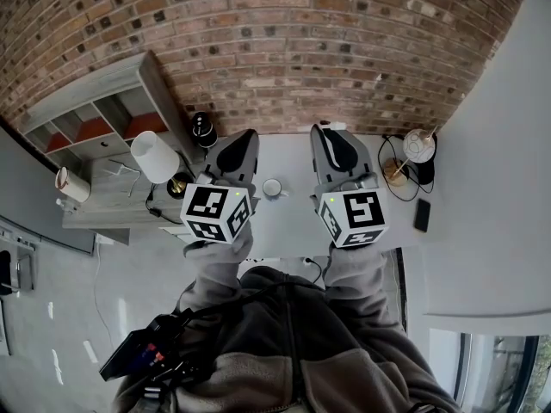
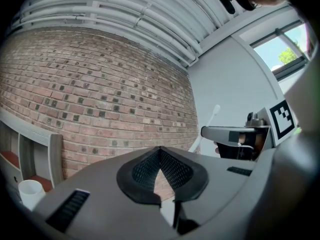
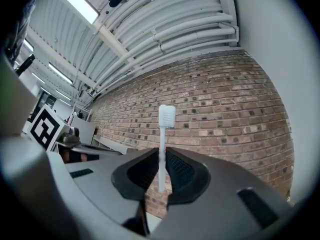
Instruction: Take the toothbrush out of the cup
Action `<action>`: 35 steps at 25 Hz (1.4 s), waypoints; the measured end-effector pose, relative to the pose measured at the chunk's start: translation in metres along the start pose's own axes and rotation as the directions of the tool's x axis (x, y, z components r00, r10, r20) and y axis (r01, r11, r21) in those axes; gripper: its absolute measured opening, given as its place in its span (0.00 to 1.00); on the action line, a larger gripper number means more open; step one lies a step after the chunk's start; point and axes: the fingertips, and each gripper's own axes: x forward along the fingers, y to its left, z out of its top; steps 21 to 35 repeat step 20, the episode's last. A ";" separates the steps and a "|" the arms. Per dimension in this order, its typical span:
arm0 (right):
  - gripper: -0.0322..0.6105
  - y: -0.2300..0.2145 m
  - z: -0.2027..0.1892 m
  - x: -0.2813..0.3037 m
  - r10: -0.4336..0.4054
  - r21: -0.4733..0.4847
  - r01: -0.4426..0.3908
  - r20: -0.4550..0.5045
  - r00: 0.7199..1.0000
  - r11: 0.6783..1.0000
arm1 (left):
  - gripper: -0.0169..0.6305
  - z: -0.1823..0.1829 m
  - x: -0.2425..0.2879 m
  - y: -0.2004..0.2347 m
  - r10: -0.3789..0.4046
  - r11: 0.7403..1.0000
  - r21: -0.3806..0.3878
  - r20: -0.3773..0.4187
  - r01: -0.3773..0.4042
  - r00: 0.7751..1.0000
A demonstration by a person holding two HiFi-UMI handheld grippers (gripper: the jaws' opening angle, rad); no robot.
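Observation:
A small white cup (image 1: 273, 188) stands on the white table (image 1: 288, 222), between and below the two grippers. My right gripper (image 3: 162, 171) is shut on the handle of a white toothbrush (image 3: 163, 144), which stands upright with its bristled head above the jaws, raised clear of the cup. In the left gripper view the same toothbrush (image 2: 212, 116) sticks up from the right gripper (image 2: 240, 139). My left gripper (image 2: 160, 156) is shut with nothing between its pads. In the head view the left gripper (image 1: 239, 149) and right gripper (image 1: 334, 144) are side by side; the toothbrush is not discernible there.
A brick wall lies behind the table. A white lamp (image 1: 155, 156) and a grey shelf unit (image 1: 95, 119) stand at the left, with a dark bottle (image 1: 204, 129) near them. A round white object with cables (image 1: 419, 144) and a black phone (image 1: 422, 215) lie at the table's right.

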 end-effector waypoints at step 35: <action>0.12 0.005 -0.005 0.001 0.008 0.018 -0.007 -0.008 1.000 1.000 | 0.03 -0.007 0.003 -0.008 -0.031 0.999 -0.013 -0.015 0.031 0.999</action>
